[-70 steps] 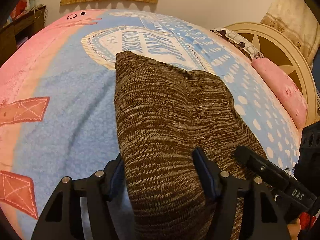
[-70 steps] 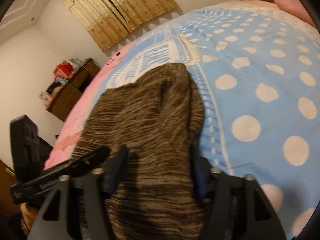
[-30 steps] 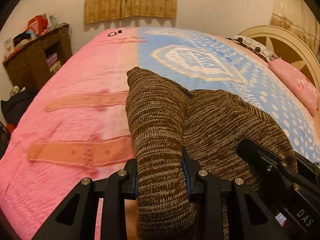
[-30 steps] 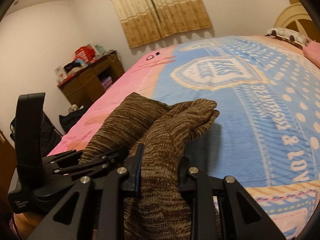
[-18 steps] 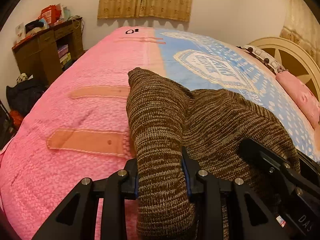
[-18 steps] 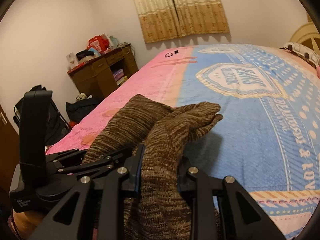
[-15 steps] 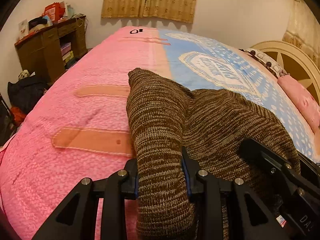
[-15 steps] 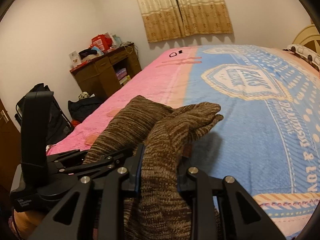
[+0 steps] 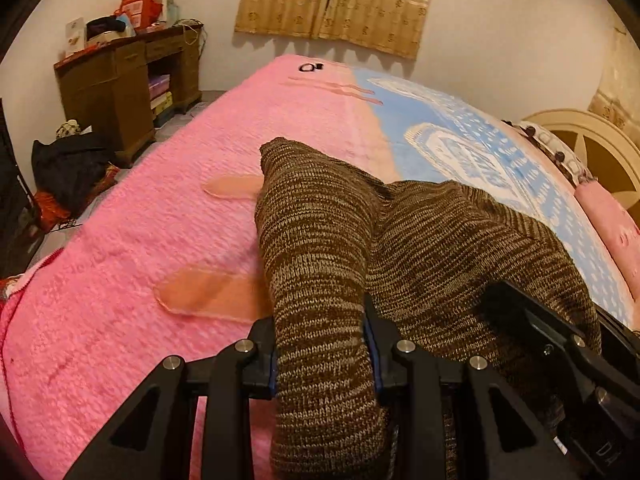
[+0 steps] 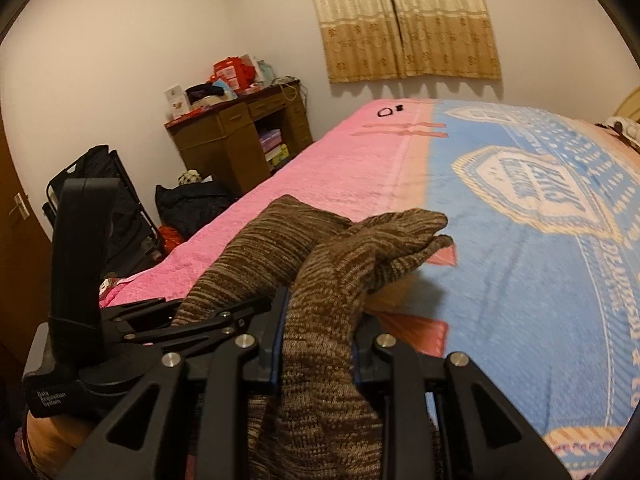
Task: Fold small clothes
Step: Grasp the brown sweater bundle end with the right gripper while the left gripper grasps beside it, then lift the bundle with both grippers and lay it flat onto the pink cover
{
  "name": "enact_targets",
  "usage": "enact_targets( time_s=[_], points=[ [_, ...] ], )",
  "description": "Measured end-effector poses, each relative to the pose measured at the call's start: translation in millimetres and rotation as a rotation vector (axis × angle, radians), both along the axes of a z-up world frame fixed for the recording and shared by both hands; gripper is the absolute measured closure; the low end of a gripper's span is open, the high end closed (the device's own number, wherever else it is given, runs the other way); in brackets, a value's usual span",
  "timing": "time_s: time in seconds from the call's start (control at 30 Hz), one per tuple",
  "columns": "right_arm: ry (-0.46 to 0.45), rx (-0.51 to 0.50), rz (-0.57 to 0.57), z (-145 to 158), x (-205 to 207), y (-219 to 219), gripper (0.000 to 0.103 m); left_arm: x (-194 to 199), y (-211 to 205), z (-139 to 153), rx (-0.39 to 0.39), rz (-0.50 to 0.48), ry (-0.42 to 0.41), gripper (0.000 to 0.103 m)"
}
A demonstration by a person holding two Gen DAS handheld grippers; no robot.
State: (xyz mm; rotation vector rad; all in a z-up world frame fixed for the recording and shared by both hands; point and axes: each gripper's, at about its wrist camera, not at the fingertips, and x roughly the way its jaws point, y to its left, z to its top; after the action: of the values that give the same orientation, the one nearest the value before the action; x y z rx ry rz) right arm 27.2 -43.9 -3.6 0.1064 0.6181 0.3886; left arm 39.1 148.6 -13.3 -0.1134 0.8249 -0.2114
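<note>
Bedroom, pink/blue bed [image 9: 168,248] w/ desk behind. Both grippers, left [image 9: 324,356] and right [image 10: 316,352], have jaws clamped on the brown knit garment [image 9: 320,240], bunched between and ahead of them. Risk imo: thick knit slips, fold goes lopsided.

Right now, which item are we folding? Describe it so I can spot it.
Find the bed with the pink and blue blanket. Over its pink side hangs a brown knit garment, pinched by the left gripper and right gripper. It is the only dark, marled knit there.

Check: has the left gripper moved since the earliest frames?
Yes. The left gripper, shut on the brown knit, swung from the blue half of the blanket toward its pink side.
</note>
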Motion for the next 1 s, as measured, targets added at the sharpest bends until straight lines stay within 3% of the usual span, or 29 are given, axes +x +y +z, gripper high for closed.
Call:
enact_targets(
  time_s=[0.4,0.5,0.6,0.73,0.93,1.0],
  points=[
    [-0.075,0.006,0.040,-1.2,38.5,31.2,0.077,49.6,27.2,9.1,0.040,0.066,-0.055,0.070],
    [-0.112,-0.038,0.042,-7.3,54.6,41.0,0.077,67.6,30.8,8.3,0.064,0.080,-0.068,0.070],
    [-0.030,-0.038,0.018,-28.9,83.7,40.5,0.077,88.9,36.8,-4.6,0.070,0.094,-0.023,0.070],
    [0.120,-0.012,0.003,-63.4,104.9,32.5,0.077,99.2,50.9,-25.7,-0.006,0.101,0.048,0.069],
    [0.167,0.037,0.009,-63.2,102.6,25.9,0.075,94.0,47.0,-25.5,0.020,0.092,0.038,0.065],
    [0.169,0.037,0.019,-59.5,94.9,24.9,0.065,90.1,47.1,-22.8,0.012,0.086,0.038,0.064]
  ],
)
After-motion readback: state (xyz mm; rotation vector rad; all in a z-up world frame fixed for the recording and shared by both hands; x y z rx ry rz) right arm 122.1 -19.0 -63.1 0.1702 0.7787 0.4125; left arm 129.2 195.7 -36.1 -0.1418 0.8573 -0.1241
